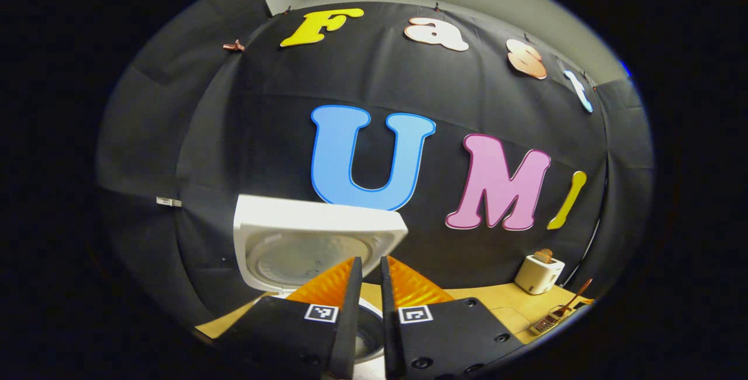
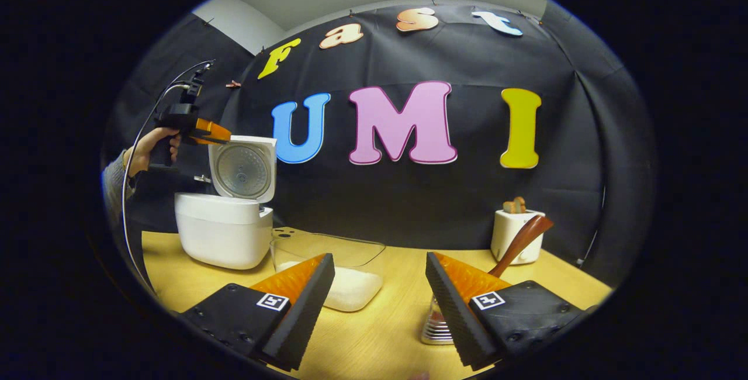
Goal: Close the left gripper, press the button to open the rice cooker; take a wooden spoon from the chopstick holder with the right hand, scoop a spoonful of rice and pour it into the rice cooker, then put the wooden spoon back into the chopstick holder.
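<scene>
Two hand-held grippers noted. Left hand-held gripper [image 1: 367,286]: clenched on nothing, above the white plastic rice cooker [image 2: 222,234], lid up. Right hand-held gripper [image 2: 380,304]: released, spread before the brown wooden spoon [image 2: 520,242] standing tilted in the slotted metal chopstick holder [image 2: 437,327] on the worktop [image 2: 380,339]. Spoon judged light, stiff; best gripped mid-handle.

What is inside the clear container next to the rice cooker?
White rice lies in the clear container, heaped low toward its right side in the right gripper view. The right gripper's left finger covers the container's front left corner, so that part is hidden.
</scene>
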